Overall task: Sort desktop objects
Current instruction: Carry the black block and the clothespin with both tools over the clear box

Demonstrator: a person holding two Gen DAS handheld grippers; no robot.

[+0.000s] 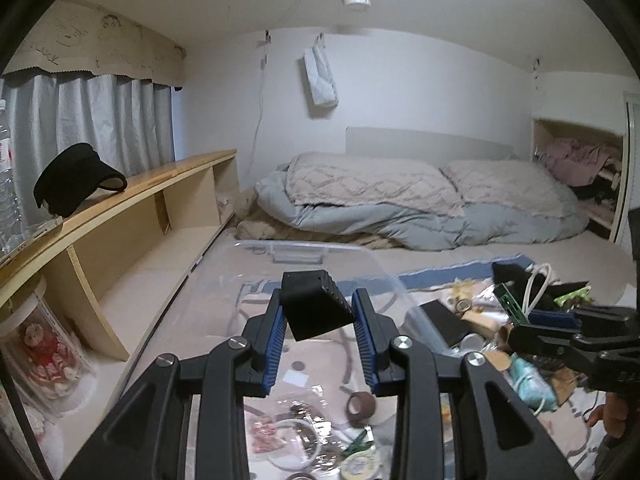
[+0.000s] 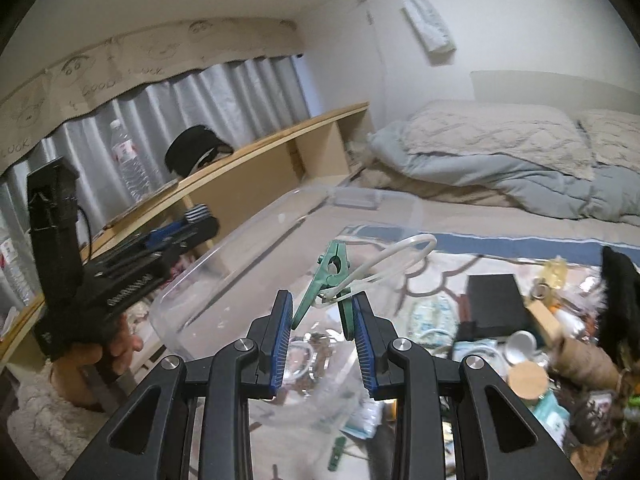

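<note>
Left gripper [image 1: 320,320] clamped on a black ribbed block [image 1: 316,304], held above the clear plastic bin [image 1: 384,276]. Right gripper [image 2: 322,320] pinching a green clothespin [image 2: 330,276] with a white loop [image 2: 396,256] hanging off it, over the bin's right edge; loop looks like a cable, hard to say. Loose clutter pile [image 2: 532,344] sits right of the bin; tape roll [image 1: 361,404] inside it.

Both the left hand-held gripper [image 1: 320,316] and right hand-held gripper [image 2: 322,312] seem clamped shut, pointing slightly downward.
</note>
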